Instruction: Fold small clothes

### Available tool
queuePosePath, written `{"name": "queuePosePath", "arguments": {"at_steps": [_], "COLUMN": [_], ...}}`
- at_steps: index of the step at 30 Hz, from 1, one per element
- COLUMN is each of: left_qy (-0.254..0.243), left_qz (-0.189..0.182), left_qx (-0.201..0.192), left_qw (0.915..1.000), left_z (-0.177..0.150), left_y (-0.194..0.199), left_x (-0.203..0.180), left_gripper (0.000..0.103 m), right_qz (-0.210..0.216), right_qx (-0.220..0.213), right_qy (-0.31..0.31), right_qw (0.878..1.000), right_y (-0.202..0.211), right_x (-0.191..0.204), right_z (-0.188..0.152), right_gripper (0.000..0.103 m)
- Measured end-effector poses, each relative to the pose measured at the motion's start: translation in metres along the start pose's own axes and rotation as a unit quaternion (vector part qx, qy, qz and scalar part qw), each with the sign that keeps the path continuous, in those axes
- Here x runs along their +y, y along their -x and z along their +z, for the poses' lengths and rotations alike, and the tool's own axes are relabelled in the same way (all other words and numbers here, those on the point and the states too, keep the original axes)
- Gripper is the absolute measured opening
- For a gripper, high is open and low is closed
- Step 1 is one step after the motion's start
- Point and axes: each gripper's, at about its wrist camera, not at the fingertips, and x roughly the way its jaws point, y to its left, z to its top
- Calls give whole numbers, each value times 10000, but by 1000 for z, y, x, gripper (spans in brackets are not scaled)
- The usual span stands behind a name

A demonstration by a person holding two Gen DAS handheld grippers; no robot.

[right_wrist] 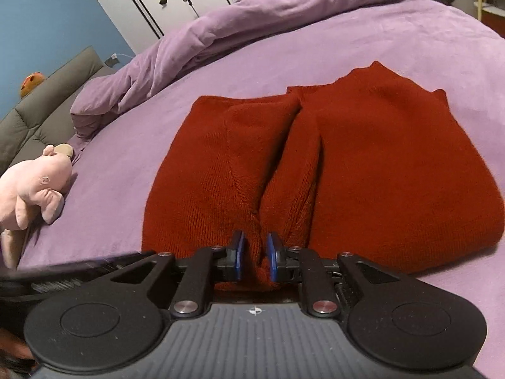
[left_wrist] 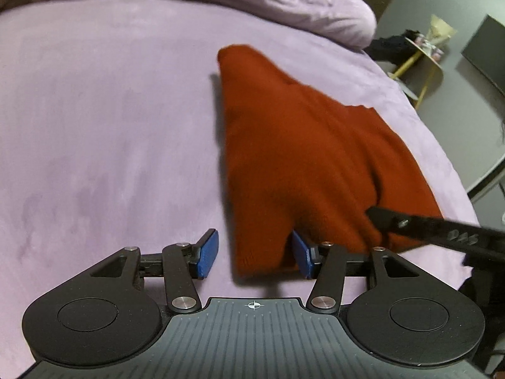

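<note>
1. The red knit garment [right_wrist: 322, 170] lies on the bed [right_wrist: 126, 164], a ribbed, fuzzy wool-like piece folded into a thick, rounded slab with a deep crease down its middle.
2. The bed is covered in soft lilac plush, and a rumpled duvet [right_wrist: 195, 50] of the same cloth is heaped along its far side.
3. The right gripper [right_wrist: 255, 257] has its jaws drawn narrow, the blue pads pinching a bunched fold at the garment's near edge.
4. The left gripper [left_wrist: 255, 252] has its jaws wide apart; the garment's near corner hangs between them, touching the right-hand pad.
5. Only the right wrist view shows a pink plush toy [right_wrist: 34, 186] lying at the bed's left edge, a grey sofa [right_wrist: 41, 107], and a blue wall.
6. Only the left wrist view shows a round yellow-legged side table [left_wrist: 424, 60] beyond the bed, and the other gripper's black finger pressed against the garment.
</note>
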Motion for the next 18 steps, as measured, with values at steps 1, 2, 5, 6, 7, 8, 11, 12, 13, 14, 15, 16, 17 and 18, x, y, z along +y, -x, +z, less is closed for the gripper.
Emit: {"name": "queuePosePath", "arguments": {"at_steps": [1,2,5,6,7,8,11,12,13,14,15,16,17,18], "left_qy": [88,128,123,100,90,101,255,308,361,373,360,312,224,155], "left_qz": [-39,-62,13,75,154,215,296,297,288,268,251,242,245,248], "left_qx": [-15,-42,-208,-245,-286,-322,-370,-374,-385,-403,-430,-469,-519,-549], "left_qw": [10000,9999,9997,9996,9994,9992,9986,9984,9982,9981,9981,9981,9981,9981], "left_z": [1,0,3,5,6,8,15,16,19,22,21,24,26,27], "left_y": [1,4,13,14,17,17,18,17,16,15,18,18,17,16], "left_x": [4,7,9,7,9,9,13,15,14,13,12,9,4,0], "left_gripper": [56,56,56,56,56,56,57,57,57,57,57,57,57,57], "right_qz": [51,105,283,312,404,510,625,613,671,738,764,746,693,638], "right_qx": [0,-36,-312,-367,-342,-281,-142,-91,-29,11,26,40,17,-36], "right_qy": [-55,-104,-294,-400,-506,-615,-861,-929,-1023,-1119,-1217,-1257,-1239,-1120], "right_qw": [10000,9999,9987,9980,9973,9964,9942,9937,9925,9910,9896,9893,9899,9917], "right_y": [2,5,10,8,4,0,-18,-26,-33,-38,-43,-45,-46,-43], "right_x": [-1,-2,-7,-8,-9,-10,-12,-13,-15,-16,-18,-19,-18,-16], "right_z": [3,7,15,17,21,24,32,34,36,37,37,38,38,39], "right_gripper": [17,21,41,45,46,48,48,47,46,34,26,14,11,11]}}
